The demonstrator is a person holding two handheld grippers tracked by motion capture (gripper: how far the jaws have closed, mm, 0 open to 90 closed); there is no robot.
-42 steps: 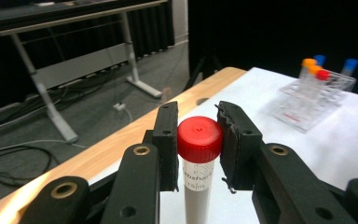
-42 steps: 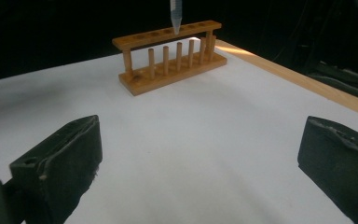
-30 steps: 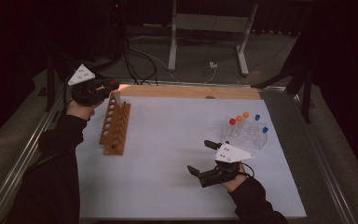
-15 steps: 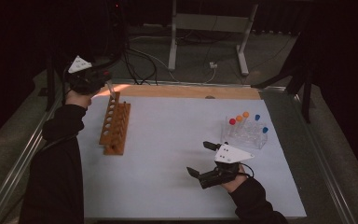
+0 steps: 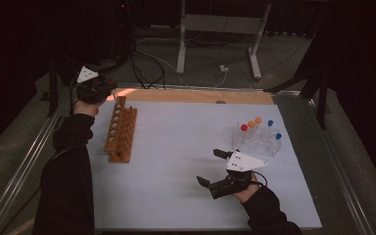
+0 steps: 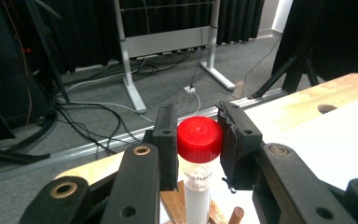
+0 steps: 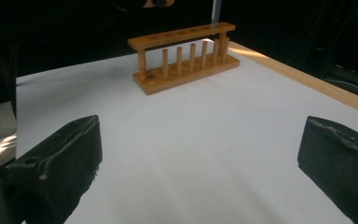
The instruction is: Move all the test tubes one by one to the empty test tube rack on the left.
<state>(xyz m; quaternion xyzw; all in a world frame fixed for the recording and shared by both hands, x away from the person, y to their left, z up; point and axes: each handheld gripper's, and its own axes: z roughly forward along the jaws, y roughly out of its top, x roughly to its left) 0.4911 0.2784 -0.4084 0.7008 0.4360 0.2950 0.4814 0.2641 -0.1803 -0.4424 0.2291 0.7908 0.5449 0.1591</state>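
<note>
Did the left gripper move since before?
Yes. The left gripper slid left and back along the wooden rack, from beside its far end to past it.

Red-capped tube (image 6: 199, 158) stands upright over the wooden rack's (image 5: 121, 131) far end.

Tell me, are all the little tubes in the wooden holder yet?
Not yet. The wooden rack looks empty so far. The left gripper is shut on the red-capped tube, holding it just above the rack's far end. Five capped tubes wait in the clear rack. The right gripper rests open on the white mat.
</note>
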